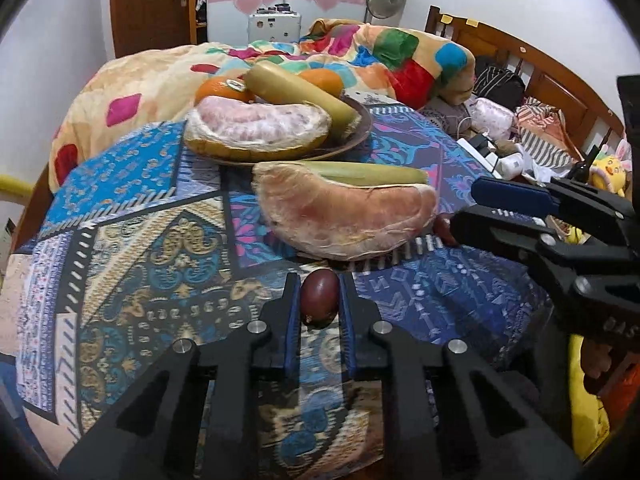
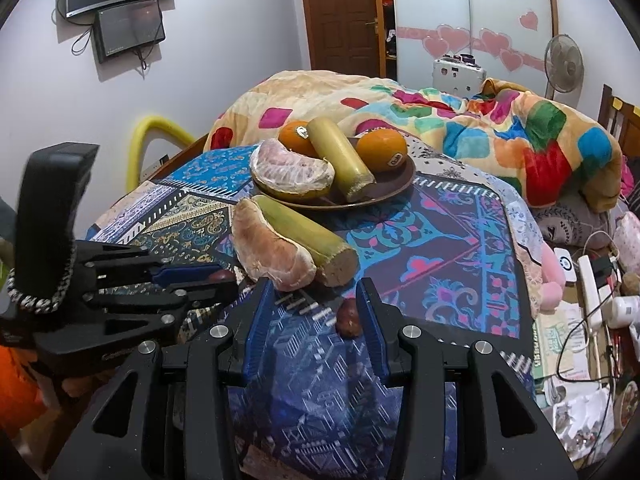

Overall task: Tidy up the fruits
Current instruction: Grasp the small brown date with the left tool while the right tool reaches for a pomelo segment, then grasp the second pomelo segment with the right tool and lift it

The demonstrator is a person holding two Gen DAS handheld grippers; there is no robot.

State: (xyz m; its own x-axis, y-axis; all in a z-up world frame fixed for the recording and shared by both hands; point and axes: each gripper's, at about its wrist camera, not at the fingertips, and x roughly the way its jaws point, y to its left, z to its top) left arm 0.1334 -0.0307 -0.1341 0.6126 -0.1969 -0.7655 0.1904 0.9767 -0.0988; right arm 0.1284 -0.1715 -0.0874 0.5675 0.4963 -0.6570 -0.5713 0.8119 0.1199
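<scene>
My left gripper (image 1: 319, 280) is shut on a small dark red fruit (image 1: 320, 298) that rests on the patterned cloth (image 1: 160, 248); the same grip shows at the left of the right wrist view (image 2: 228, 280). My right gripper (image 2: 314, 294) stands open, with a second small dark red fruit (image 2: 347, 318) against its right finger (image 2: 370, 320). Just beyond lie a peeled pomelo wedge (image 1: 344, 220) and a green cane piece (image 1: 360, 174). The brown plate (image 1: 352, 136) behind them holds another pomelo wedge (image 1: 260, 128), a cane piece (image 1: 296, 88) and two oranges (image 1: 220, 88).
A colourful blanket (image 2: 500, 128) is heaped behind the plate. To the right of the cloth lie a power strip (image 2: 592, 280), cables, plush toys and papers. A wooden headboard (image 1: 540, 76) closes the far right. A person's hand in an orange sleeve (image 2: 24, 380) holds the left gripper.
</scene>
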